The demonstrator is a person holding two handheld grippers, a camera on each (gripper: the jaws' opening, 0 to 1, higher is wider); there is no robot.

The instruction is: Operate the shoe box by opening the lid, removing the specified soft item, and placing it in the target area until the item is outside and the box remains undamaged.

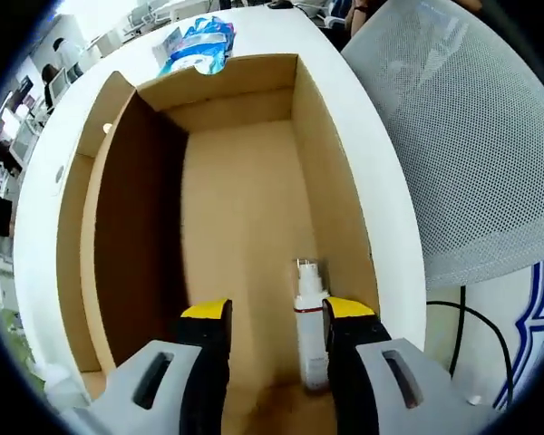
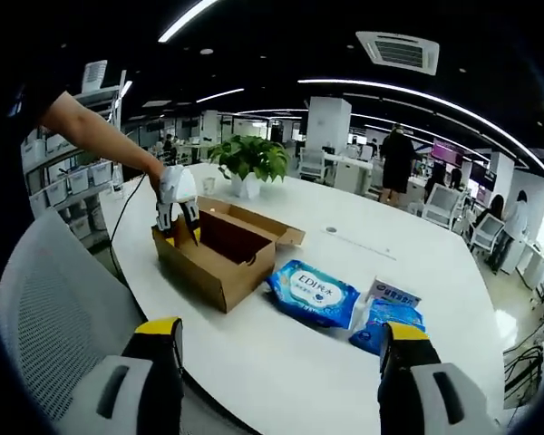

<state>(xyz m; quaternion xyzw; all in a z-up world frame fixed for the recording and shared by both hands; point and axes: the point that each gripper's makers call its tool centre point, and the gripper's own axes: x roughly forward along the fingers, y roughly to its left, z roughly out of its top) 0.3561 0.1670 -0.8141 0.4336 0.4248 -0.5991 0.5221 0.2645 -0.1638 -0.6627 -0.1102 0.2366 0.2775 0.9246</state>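
Cardboard shoe box (image 1: 245, 208) interior faces the wide left tool (image 1: 276, 313); right tool (image 2: 281, 340), wide, sees wipes pack (image 2: 313, 292).

white table (image 2: 281, 358) | open cardboard box (image 2: 219, 256) | blue wipes pack (image 2: 313, 293) (flat) | smaller packet (image 2: 383, 313) | potted plant (image 2: 248, 163)

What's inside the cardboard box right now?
In the left gripper view, the open box holds a small white bottle near its right wall, between the left gripper jaws. The rest of the floor looks bare; the nearest end is hidden by the gripper.
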